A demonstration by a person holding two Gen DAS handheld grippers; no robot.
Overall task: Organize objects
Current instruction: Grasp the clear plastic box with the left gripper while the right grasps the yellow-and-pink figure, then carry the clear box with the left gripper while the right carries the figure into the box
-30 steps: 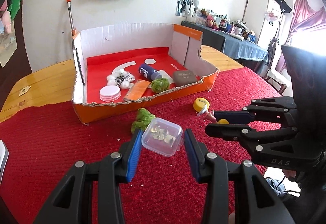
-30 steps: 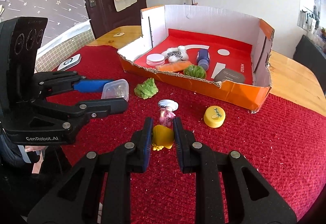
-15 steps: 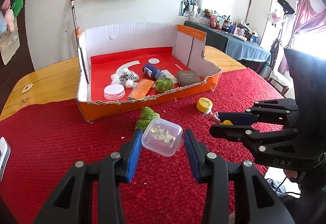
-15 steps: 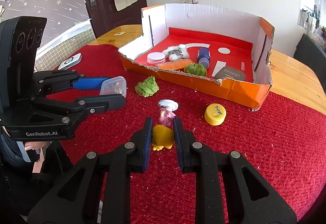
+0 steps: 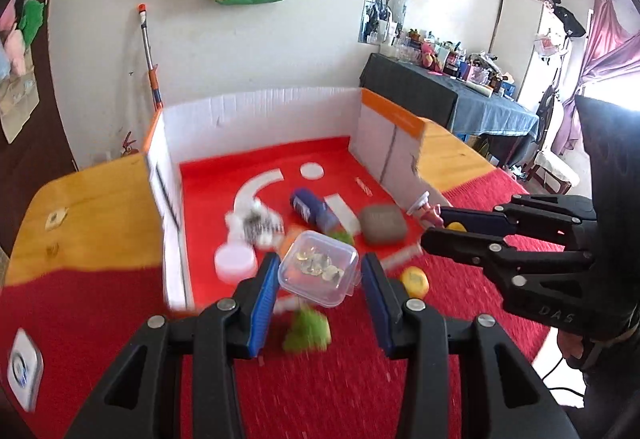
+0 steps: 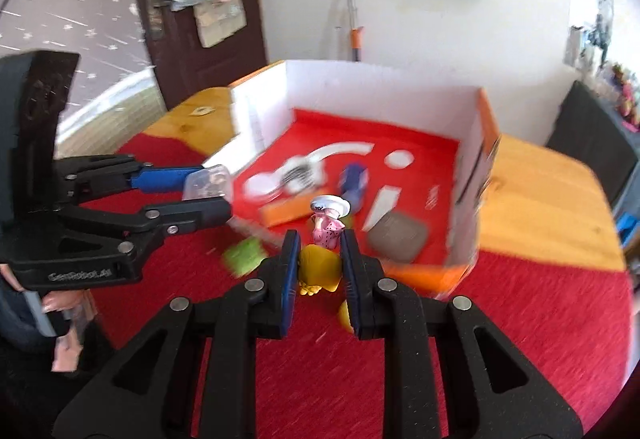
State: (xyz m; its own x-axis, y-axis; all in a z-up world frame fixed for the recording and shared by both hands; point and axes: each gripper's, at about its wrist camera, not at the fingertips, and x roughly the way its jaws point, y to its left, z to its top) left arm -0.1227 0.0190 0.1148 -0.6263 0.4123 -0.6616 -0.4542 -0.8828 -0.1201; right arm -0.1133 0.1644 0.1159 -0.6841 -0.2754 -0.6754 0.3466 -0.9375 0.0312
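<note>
My left gripper (image 5: 320, 279) is shut on a clear lidded plastic box (image 5: 318, 271) with small metal pieces inside, held in the air above the front wall of the orange cardboard box (image 5: 256, 111). My right gripper (image 6: 319, 263) is shut on a yellow and pink toy figure (image 6: 322, 251) with a white hat, also lifted, near the cardboard box's front wall (image 6: 424, 275). Each gripper shows in the other's view: the right one (image 5: 440, 225) and the left one (image 6: 208, 187).
In the cardboard box lie a blue bottle (image 5: 310, 209), a grey pouch (image 5: 382, 225), a white disc (image 5: 235, 261), an orange item (image 6: 286, 211) and a white fluffy toy (image 5: 256, 225). A green toy (image 5: 306, 331) and a yellow cap (image 5: 416, 281) lie on the red tablecloth (image 5: 100, 319).
Both grippers have lifted off the red cloth with their objects and moved forward toward the cardboard box. The view is motion-blurred now.
</note>
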